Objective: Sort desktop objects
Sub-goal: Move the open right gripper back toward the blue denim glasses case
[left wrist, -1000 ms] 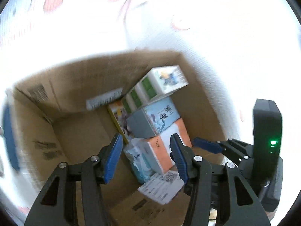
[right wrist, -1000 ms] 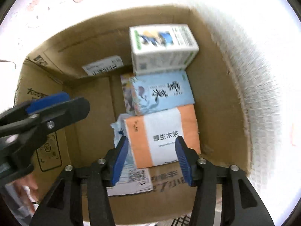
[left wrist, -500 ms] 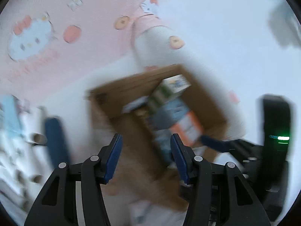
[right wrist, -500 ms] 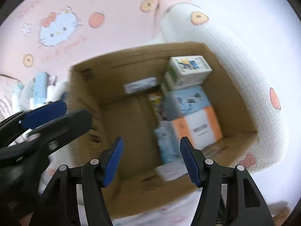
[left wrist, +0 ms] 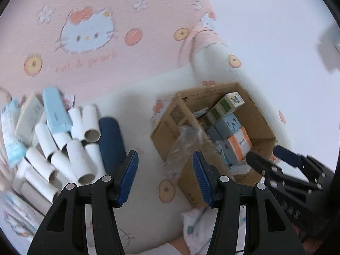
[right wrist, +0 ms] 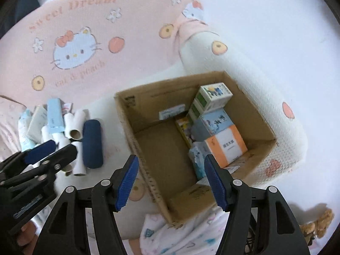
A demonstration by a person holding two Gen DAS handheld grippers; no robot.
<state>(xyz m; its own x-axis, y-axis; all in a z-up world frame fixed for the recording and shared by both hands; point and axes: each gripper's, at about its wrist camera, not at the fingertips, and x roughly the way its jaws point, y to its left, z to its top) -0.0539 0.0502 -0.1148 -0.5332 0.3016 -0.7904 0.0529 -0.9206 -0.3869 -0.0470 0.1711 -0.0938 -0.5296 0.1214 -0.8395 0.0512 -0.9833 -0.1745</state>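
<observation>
A cardboard box (right wrist: pixel 148 153) stands on a pink and white bedspread and holds several tissue packs (right wrist: pixel 225 146) stacked along its right side; it also shows in the left wrist view (left wrist: pixel 170 127). A pile of white cardboard tubes (left wrist: pixel 63 155), a dark blue case (left wrist: pixel 110 142) and light blue boxes (left wrist: pixel 56 110) lies left of the box. My left gripper (left wrist: pixel 164 179) is open and empty, above the bedspread between pile and box. My right gripper (right wrist: pixel 171 182) is open and empty above the box's near edge.
The Hello Kitty bedspread (right wrist: pixel 74 51) covers the surface behind. A rolled white blanket (right wrist: pixel 265 97) lies against the box's right side. Patterned clothing (right wrist: pixel 180 233) shows at the bottom. A brown fuzzy thing (right wrist: pixel 318 223) lies at the lower right.
Both grippers have pulled up and back out of the box. The left one has swung left, bringing the tube pile into view. Both stay open and empty.
</observation>
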